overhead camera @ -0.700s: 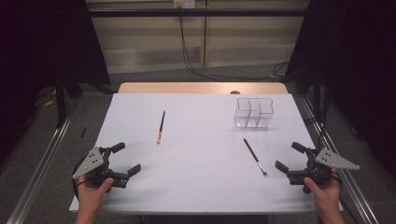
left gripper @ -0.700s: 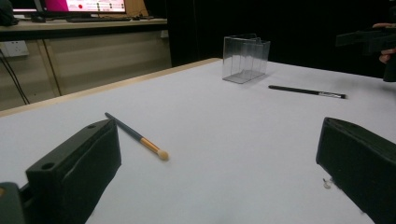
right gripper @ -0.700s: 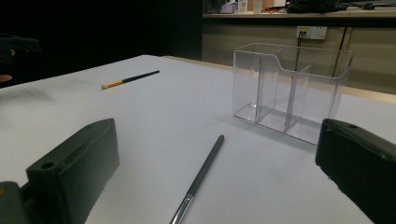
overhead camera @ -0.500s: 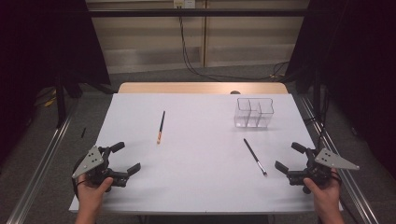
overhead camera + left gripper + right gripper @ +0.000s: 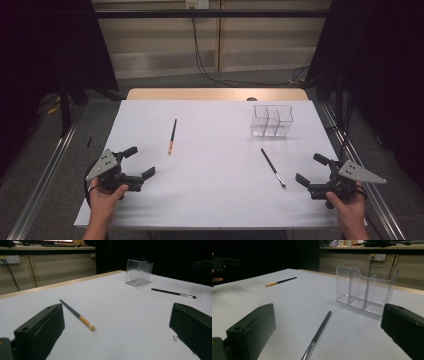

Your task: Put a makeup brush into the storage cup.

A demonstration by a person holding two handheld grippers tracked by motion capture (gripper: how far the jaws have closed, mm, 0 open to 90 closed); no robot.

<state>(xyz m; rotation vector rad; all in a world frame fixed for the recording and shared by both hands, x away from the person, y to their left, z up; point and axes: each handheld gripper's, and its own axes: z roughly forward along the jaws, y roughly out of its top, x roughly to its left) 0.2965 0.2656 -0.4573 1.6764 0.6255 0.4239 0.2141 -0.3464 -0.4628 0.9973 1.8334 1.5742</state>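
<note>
Nothing has moved since the earlier frames — both brushes lie loose on the bench (image 5: 150,200), one (image 5: 172,136) ahead of the left tool (image 5: 139,162), one (image 5: 273,168) near the right tool (image 5: 310,169). Both tools are spread, empty; the holder (image 5: 272,120) waits beyond.
</note>
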